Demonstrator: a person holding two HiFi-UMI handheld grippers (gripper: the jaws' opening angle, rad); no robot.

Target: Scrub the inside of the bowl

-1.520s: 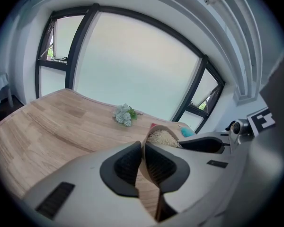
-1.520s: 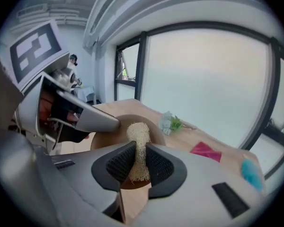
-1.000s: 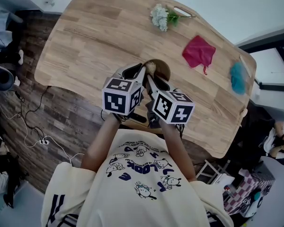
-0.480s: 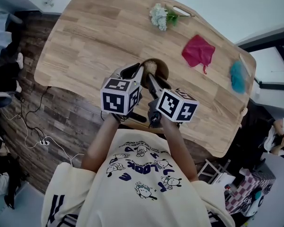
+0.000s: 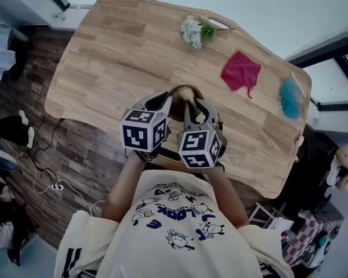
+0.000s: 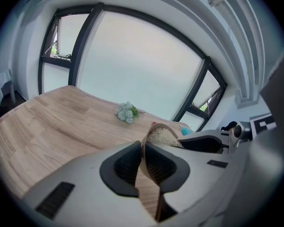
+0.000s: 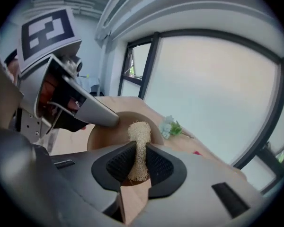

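A small wooden bowl (image 5: 181, 93) sits near the table's front edge, tilted up. My left gripper (image 5: 164, 102) is shut on its rim: in the left gripper view the thin bowl wall (image 6: 154, 129) stands between the pads. My right gripper (image 5: 191, 104) is shut on a pale loofah scrubber (image 7: 138, 143), whose head reaches into the bowl (image 7: 109, 131). The scrubber (image 6: 163, 136) rests against the bowl's inner wall. The left gripper's finger (image 7: 92, 111) crosses the bowl's rim in the right gripper view.
On the wooden table (image 5: 122, 45) lie a bunch of pale flowers (image 5: 194, 30) at the back, a red cloth (image 5: 240, 71) and a teal item (image 5: 290, 97) to the right. Cables and shoes lie on the floor (image 5: 35, 155) at the left.
My right gripper has swung left and nearer to me, closer to the left gripper, with the scrubber still in it. The left gripper keeps its hold on the bowl.
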